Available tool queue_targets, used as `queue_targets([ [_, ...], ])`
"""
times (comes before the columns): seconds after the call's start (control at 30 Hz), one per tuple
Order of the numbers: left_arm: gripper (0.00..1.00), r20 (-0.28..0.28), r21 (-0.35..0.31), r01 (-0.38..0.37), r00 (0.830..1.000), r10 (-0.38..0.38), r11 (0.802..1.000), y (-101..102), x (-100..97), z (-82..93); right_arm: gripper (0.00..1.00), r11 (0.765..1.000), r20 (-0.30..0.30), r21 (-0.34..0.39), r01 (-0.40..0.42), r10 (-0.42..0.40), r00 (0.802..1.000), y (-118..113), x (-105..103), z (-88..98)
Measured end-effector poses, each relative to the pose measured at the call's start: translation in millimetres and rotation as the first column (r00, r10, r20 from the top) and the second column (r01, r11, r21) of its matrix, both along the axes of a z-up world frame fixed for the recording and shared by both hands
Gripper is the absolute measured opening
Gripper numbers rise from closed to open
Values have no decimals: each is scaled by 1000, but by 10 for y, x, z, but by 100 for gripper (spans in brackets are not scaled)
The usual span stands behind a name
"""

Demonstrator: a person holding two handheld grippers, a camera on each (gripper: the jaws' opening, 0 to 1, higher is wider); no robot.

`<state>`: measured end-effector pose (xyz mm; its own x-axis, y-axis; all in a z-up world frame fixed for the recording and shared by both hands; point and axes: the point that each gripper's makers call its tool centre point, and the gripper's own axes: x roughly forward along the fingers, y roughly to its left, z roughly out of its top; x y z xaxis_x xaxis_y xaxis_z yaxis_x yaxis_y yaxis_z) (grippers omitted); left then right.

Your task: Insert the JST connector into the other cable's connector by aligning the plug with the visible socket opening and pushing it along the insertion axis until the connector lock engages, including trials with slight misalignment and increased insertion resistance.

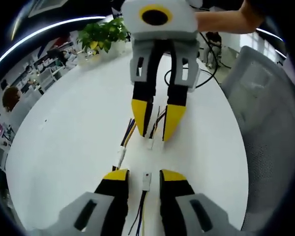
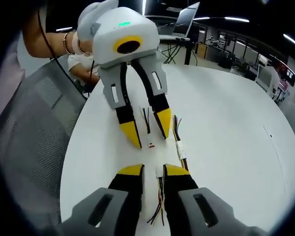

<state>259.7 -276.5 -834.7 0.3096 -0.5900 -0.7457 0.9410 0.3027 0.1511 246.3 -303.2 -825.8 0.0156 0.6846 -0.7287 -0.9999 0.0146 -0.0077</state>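
Left gripper [image 1: 145, 175]: jaws apart, yellow tips either side of a small white plug [image 1: 146, 180] lying on the white bench [image 1: 64, 147]. Daylight shows between the plug and each tip, so nothing is clamped. The plug's wires [image 1: 139, 216] trail back between the jaws toward the camera. Its mating face points away, toward the opposing gripper.

Right gripper [image 2: 155, 170]: jaws likewise apart, straddling the second cable end. A pale connector, the socket [image 2: 159, 173], sits just between the tips, partly hidden by them; whether the tips touch it cannot be told. Its wires [image 2: 157, 209] run back under the gripper.

Relation governing the next move: the two grippers face each other nose to nose across the bench, close but apart. In the left gripper view the right gripper [image 1: 156, 133] stands directly ahead of the plug; in the right gripper view the left gripper [image 2: 148, 137] stands directly ahead with the plug [image 2: 151, 145] between its tips. Both connector long axes appear to lie roughly along the one line joining the grippers, with a slight sideways offset.

A third, spare harness [image 1: 124, 145] with a white connector lies on the bench just beside this line, well within reach of a stray jaw.

Judgement: each piece is nearest its own gripper; both need closing before any push along the shared axis.
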Motion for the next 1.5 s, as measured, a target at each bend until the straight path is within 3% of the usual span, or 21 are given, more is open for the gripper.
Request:
queue_targets([
  [0.97, 15, -37, -9, -25, 999, 25, 1000, 89, -52, -93, 12, 999, -30, -13, 43, -44, 999, -87, 53, -178],
  [1.5, 12, -88, -69, -94, 992, 88, 993, 110, -48, -111, 12, 999, -27, -14, 47, -48, 999, -76, 74, -221],
])
